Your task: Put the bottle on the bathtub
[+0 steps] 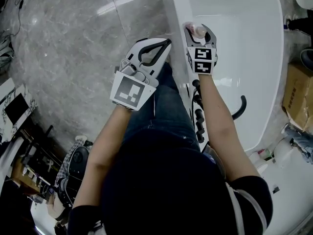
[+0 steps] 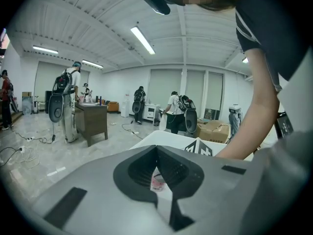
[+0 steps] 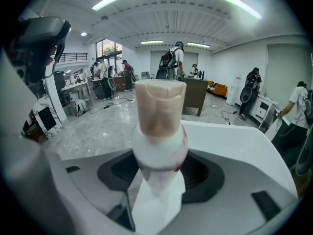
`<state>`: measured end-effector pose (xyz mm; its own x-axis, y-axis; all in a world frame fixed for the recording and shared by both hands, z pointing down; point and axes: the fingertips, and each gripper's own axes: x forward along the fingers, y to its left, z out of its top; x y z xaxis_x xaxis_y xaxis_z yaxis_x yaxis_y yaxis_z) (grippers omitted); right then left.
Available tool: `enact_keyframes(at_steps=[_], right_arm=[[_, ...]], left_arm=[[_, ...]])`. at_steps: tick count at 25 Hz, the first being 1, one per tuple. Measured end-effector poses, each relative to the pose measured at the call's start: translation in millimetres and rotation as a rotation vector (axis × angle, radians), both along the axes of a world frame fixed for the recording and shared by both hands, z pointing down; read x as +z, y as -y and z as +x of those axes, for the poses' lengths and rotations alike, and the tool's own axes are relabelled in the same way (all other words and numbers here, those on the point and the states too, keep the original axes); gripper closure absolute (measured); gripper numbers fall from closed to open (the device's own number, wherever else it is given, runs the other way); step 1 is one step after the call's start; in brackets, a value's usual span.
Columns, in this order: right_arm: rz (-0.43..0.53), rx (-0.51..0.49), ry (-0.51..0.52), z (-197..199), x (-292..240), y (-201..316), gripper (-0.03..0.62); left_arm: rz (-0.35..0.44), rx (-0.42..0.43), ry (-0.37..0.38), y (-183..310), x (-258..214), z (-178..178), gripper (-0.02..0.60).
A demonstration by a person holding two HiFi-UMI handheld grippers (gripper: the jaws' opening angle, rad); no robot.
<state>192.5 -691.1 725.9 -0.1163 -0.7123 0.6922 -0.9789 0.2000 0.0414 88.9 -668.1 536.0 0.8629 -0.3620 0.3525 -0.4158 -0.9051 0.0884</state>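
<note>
Right hand-held gripper (image 1: 199,29) holds bottle (image 3: 157,106) at bathtub rim (image 1: 178,9). Best: set bottle flat, then let go slowly. Left hand-held gripper (image 1: 166,44) closed, empty.

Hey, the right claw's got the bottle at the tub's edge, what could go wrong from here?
1. The bottle is at the narrow bathtub rim; released off-centre, it may topple inside or onto the floor.
2. The left claw sits close by and could knock it.
</note>
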Motion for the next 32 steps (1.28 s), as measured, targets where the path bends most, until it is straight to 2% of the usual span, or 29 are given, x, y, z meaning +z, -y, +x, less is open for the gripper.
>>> enact_keyframes(at_steps=[4,9,14,15,16,18,21,24,26,30,32], right_arm=[[-0.027,0.019,0.011,-5,-7,-12,0.326],[0.008,0.07,-0.021,-3,-43,-29,0.319],[0.044,0.161,-0.034,-11,-93,-47,0.33],[0.064,0.175,-0.027,-10,-106,-51,0.392],[0.087,0.183,-0.014,-10,-119,-56,0.484],[0.12,0.181,0.025,-13,-144,-63,0.552],[0.152,0.142,0.073,-21,-178,-62,0.568],[0.231,0.085,0.115,-36,-225,-54,0.568],[0.303,0.042,0.141,-49,-261,-45,0.568],[0.478,-0.08,0.202,-83,-345,-5,0.568],[0.541,-0.125,0.227,-98,-382,-2,0.568]], left_arm=[[-0.006,0.003,0.001,-8,-9,-8,0.558],[0.022,-0.011,-0.021,-12,-27,-18,0.558],[0.038,-0.045,-0.069,-6,-50,-36,0.558],[0.042,-0.055,-0.078,-5,-55,-37,0.558],[0.048,-0.066,-0.084,-5,-60,-38,0.558],[0.067,-0.096,-0.097,-6,-72,-40,0.558],[0.123,-0.172,-0.144,-3,-99,-49,0.558],[0.175,-0.253,-0.19,-3,-127,-63,0.558],[0.201,-0.317,-0.185,-2,-144,-78,0.558],[0.299,-0.514,-0.176,19,-189,-124,0.558],[0.326,-0.599,-0.171,18,-212,-144,0.558]])
